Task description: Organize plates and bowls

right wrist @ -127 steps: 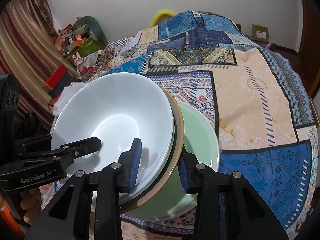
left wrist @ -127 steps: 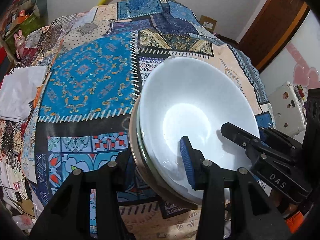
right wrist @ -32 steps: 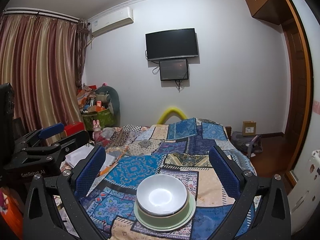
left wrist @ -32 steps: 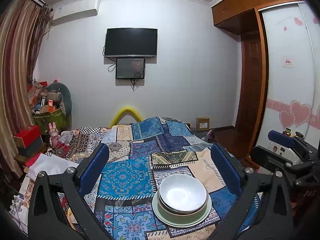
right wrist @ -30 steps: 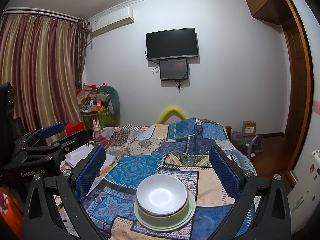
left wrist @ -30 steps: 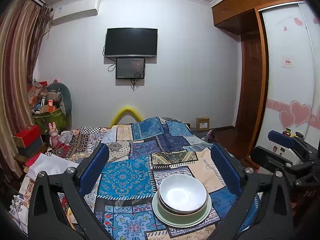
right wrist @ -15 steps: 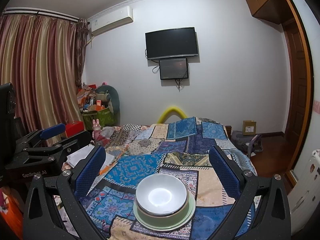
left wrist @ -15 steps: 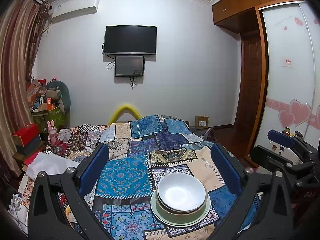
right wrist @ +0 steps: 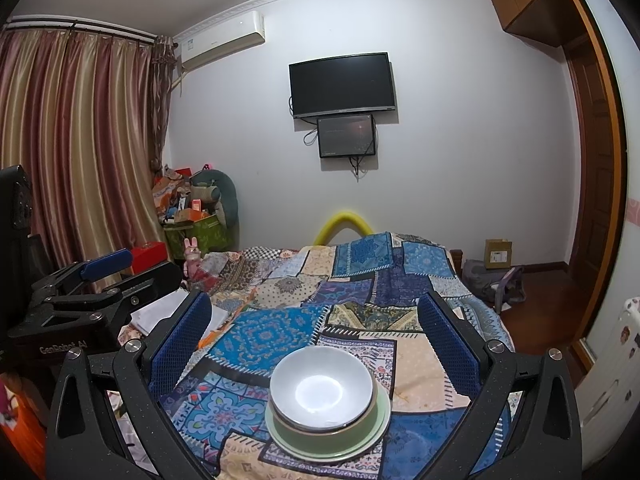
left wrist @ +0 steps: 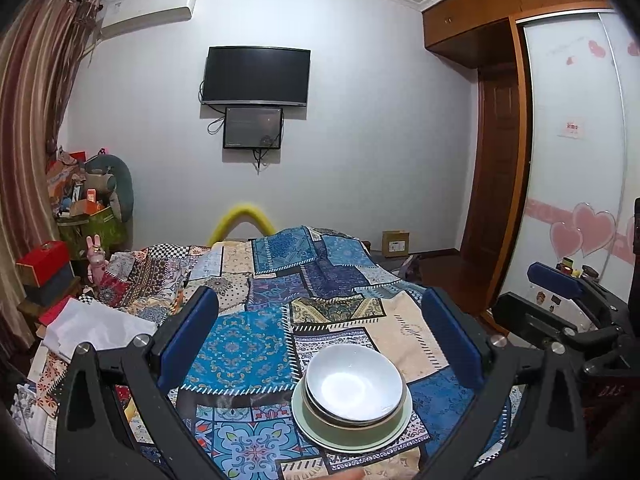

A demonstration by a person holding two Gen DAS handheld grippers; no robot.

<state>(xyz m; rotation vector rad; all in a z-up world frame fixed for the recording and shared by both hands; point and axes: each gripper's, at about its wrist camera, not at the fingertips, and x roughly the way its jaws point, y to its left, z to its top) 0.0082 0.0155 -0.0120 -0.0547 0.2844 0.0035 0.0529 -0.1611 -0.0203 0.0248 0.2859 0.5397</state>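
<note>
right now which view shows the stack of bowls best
The right wrist view: the stack of bowls sits centred and whole on the green plate. The left wrist view shows the stack right of centre.

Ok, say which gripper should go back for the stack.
Right, marginally. Its gripper frames the stack nearly centred; the left gripper sees it off to its right. Both are open and apart from it.

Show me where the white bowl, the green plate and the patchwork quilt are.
white bowl [right wrist: 320, 394]: right wrist view, on its inner bottom.
green plate [right wrist: 370, 438]: right wrist view, on its bare right rim.
patchwork quilt [left wrist: 244, 350]: left wrist view, on the bright blue patch left of the stack.
</note>
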